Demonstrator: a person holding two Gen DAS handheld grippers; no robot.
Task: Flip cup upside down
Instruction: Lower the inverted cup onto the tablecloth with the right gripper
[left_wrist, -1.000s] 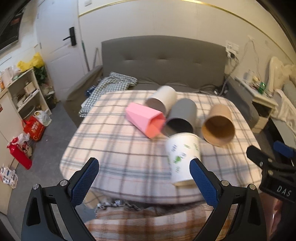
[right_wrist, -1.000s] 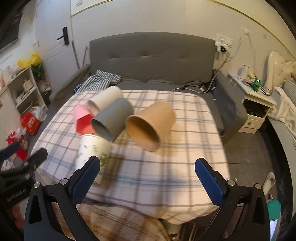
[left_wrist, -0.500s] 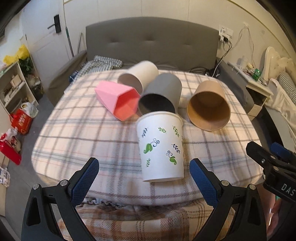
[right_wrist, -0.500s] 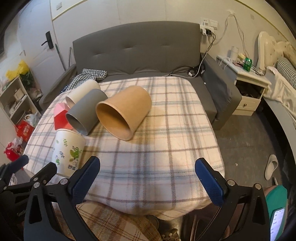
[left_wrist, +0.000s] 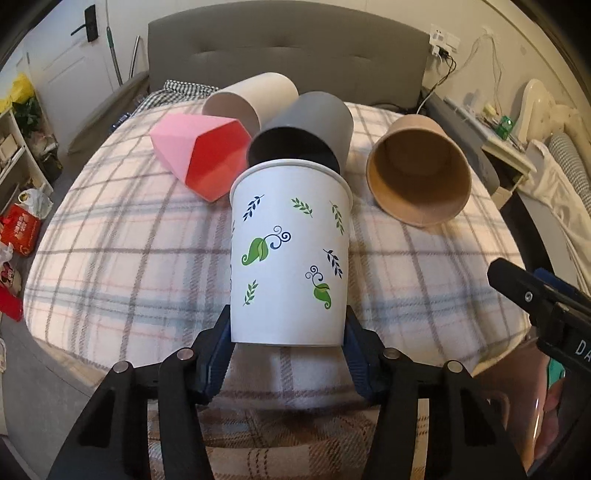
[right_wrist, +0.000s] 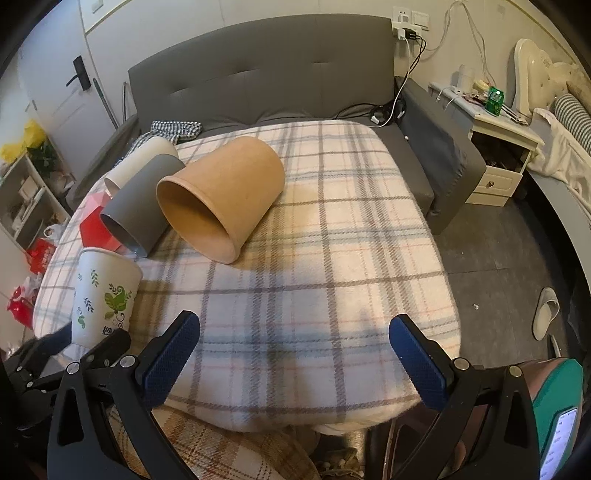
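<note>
1. Left claw (left_wrist: 288, 338) clamped on the base of the white paper cup with green leaf print (left_wrist: 290, 254), pads pressed to both sides.
2. Cup upright, mouth up, at the near left edge of the plaid-blanketed worktop (right_wrist: 332, 258).
3. Right claw (right_wrist: 293, 354) spread wide, holding nothing, over the near edge.
4. Farther back, lying on their sides: pink faceted cup (left_wrist: 199, 155), cream cup (left_wrist: 255, 99), grey cylindrical cup (left_wrist: 306, 129), brown kraft paper cup (left_wrist: 417, 177).

White paper cup (left_wrist: 290, 254) with green and blue leaf prints, upright, rim up, on the plaid blanket's near edge
</note>
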